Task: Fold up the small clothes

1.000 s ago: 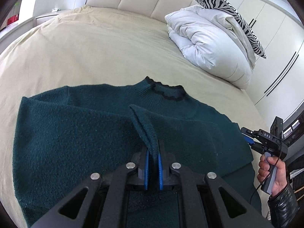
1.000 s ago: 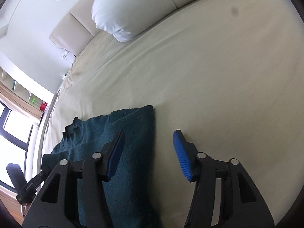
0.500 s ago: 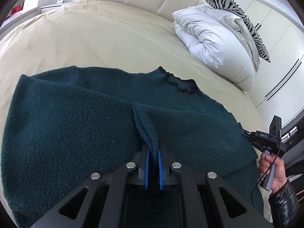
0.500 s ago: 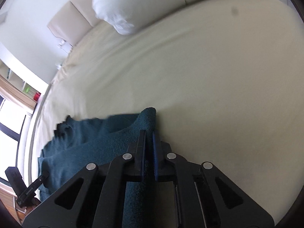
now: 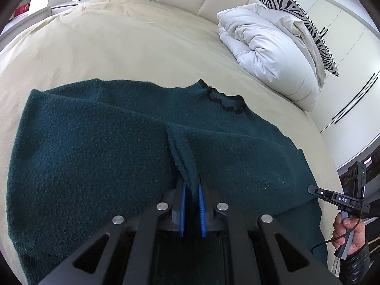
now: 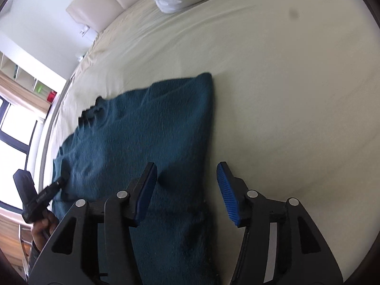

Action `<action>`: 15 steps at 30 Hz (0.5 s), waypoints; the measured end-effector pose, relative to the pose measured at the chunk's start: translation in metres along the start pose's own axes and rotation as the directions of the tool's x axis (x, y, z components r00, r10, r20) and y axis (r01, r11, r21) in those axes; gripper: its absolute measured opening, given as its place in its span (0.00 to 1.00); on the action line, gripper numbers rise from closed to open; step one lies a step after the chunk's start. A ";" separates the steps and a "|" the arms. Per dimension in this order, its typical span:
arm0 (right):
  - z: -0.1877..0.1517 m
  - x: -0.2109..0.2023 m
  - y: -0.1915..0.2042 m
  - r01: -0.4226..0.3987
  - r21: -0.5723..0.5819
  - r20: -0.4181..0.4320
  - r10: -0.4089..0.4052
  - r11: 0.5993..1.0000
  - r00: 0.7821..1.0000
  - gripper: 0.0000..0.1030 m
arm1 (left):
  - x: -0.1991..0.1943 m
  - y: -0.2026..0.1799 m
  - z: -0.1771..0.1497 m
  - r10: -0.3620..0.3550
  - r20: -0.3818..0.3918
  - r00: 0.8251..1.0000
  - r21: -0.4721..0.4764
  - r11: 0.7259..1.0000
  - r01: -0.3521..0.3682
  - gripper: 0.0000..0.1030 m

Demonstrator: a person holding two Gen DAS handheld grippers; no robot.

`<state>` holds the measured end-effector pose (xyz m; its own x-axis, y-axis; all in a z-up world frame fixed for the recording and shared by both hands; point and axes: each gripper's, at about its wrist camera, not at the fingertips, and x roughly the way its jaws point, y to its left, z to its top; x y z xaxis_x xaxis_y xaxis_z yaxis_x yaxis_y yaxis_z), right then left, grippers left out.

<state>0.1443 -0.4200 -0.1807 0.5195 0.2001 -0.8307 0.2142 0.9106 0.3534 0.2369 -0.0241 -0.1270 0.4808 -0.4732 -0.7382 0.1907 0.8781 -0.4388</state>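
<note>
Your left gripper point(image 5: 191, 210) pinches the sweater's point(image 5: 95, 161) cuff, seemingly; only your right view shows the right gripper point(image 6: 187, 190), its jaws just reopened, empty.

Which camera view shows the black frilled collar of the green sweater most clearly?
The left wrist view: the collar is sharp there and its whole wavy black edge shows against the bed. In the right wrist view the collar is only a small, blurred dark patch.

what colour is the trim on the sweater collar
Black, a wavy edge on the dark teal knitted sweater's collar; clearest in the left wrist view.
</note>
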 end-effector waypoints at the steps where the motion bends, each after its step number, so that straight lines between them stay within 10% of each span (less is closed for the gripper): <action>1: -0.003 0.002 0.006 0.028 -0.041 -0.012 -0.029 0.999 1.000 0.32 | 0.000 0.000 0.000 0.003 -0.002 1.000 0.003 1.000 -0.003 0.10; 4: -0.001 0.001 0.004 0.047 -0.039 -0.005 -0.048 0.998 0.999 0.12 | -0.005 -0.004 -0.001 0.013 0.006 1.000 0.008 1.000 -0.013 0.09; 15: -0.005 0.002 -0.035 -0.069 0.053 0.075 0.065 0.996 0.995 0.09 | -0.001 0.009 -0.007 -0.028 0.008 1.000 -0.015 0.999 0.028 0.12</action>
<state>0.1333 -0.4492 -0.1968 0.5928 0.2314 -0.7714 0.2211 0.8742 0.4322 0.2323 -0.0166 -0.1333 0.4818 -0.4972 -0.7215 0.1913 0.8633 -0.4671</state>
